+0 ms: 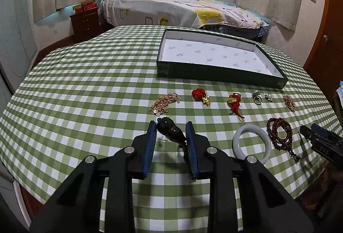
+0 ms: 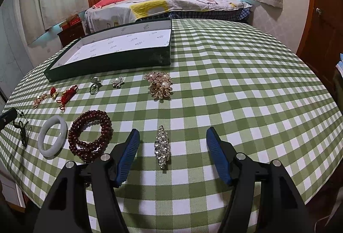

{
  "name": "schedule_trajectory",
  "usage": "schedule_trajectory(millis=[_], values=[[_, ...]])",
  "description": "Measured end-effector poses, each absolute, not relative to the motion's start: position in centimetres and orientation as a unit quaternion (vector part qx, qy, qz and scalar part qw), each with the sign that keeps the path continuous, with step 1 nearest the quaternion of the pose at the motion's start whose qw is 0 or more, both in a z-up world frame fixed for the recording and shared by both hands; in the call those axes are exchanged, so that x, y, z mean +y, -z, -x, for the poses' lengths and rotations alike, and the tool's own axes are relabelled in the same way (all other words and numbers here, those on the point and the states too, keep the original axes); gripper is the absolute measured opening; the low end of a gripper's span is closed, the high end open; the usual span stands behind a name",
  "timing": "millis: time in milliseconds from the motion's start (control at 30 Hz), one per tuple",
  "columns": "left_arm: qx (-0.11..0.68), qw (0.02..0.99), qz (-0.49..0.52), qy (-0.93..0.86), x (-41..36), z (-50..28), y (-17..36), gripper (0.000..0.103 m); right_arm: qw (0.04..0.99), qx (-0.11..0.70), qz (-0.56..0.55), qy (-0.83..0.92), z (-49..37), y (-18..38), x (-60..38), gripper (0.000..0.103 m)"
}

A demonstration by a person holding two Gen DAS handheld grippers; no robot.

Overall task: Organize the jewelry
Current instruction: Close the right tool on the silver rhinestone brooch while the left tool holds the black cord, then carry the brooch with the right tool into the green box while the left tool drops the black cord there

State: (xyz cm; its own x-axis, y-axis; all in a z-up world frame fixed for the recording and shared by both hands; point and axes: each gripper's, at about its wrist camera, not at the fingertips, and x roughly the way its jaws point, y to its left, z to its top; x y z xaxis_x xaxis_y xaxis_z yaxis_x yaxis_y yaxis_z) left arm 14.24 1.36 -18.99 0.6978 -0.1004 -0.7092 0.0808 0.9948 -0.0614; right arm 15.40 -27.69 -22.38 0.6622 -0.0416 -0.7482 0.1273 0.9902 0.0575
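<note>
On the green checked tablecloth [image 1: 85, 83], the left gripper [image 1: 171, 136] holds a dark pendant [image 1: 169, 130] between its blue pads, narrowed on it, the piece tilted and lifted off the cloth near the table's near edge. Just beyond lies a gold chain heap [image 1: 163, 102], then two red knotted charms [image 1: 200, 95] in a row toward the open tray [image 1: 220, 74] at the far side. Right of the pendant lie a white bangle [image 1: 250, 143] and dark red beads [image 1: 278, 132]. The right gripper [image 2: 171, 147] stands spread wide, a crystal brooch [image 2: 163, 147] lying untouched on the cloth between its fingers; a pearl brooch [image 2: 159, 85] sits beyond.
</note>
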Motion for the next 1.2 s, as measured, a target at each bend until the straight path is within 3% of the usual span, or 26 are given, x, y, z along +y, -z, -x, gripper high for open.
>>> schedule_trajectory(millis=[233, 600, 1200], values=[[0.388, 0.920, 0.013, 0.053, 1.2, -14.4, 19.3, 0.027, 0.910, 0.410, -0.041, 0.044, -15.8, 22.7, -27.4, 0.053], [0.384, 0.921, 0.009, 0.061, 0.6, -14.3, 19.2, 0.027, 0.910, 0.412, -0.046, 0.011, -15.3, 22.6, -26.6, 0.015], [0.361, 0.929, 0.018, 0.075, -0.1, -13.8, 17.0, 0.027, 0.920, 0.388, -0.062, -0.005, -14.4, 20.1, -26.4, 0.014]])
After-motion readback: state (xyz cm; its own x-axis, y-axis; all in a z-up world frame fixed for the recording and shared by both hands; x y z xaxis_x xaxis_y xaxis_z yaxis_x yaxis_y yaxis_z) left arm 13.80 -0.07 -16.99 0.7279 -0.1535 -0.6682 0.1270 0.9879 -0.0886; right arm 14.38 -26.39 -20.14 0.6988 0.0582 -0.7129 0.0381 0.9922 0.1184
